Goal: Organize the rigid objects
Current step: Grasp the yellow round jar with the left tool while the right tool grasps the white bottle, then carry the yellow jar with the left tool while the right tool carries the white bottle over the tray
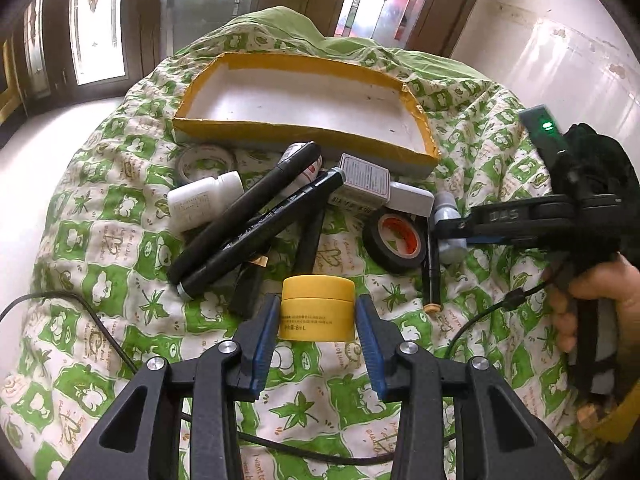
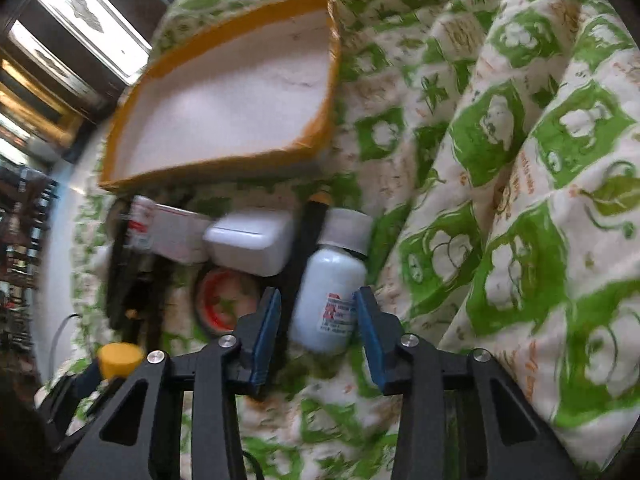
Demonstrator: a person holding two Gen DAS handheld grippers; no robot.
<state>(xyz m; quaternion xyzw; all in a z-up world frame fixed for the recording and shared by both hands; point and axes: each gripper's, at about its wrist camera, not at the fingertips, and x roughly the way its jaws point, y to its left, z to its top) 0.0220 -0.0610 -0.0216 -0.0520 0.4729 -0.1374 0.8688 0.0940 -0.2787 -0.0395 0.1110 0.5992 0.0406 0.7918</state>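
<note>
Left gripper point(image 1: 316, 316) is wide open w/ the yellow jar point(image 1: 317, 307) sitting between its blue pads, small gaps both sides, nothing clamped yet. Jar stands upright on the quilt point(image 1: 120, 248) toward the near edge of the bed, just in front of the clutter pile. Right gripper point(image 2: 316, 312) is also wide, straddling the lower body of a white bottle point(image 2: 330, 304) lying on its side at the right end of the pile; pads look apart from it, though the right wrist view is blurred so contact is hard to call. Empty tray point(image 1: 304, 92) w/ yellow rim sits beyond the pile, toward the far edge of the bed.

Risks, as I judge them:
- Quilt is soft and lumpy, so the jar could tip or sink if the pads push down or close off-centre.
- Bottle is round and lying down; an uneven squeeze could roll it out or nudge the white case point(image 2: 250, 242) and black tape roll point(image 2: 224, 304) just beside it.
- Black markers point(image 1: 248, 220) lie stacked and could slide if bumped.
- Loose cable point(image 1: 100, 328) on the quilt near the left gripper could snag.
</note>
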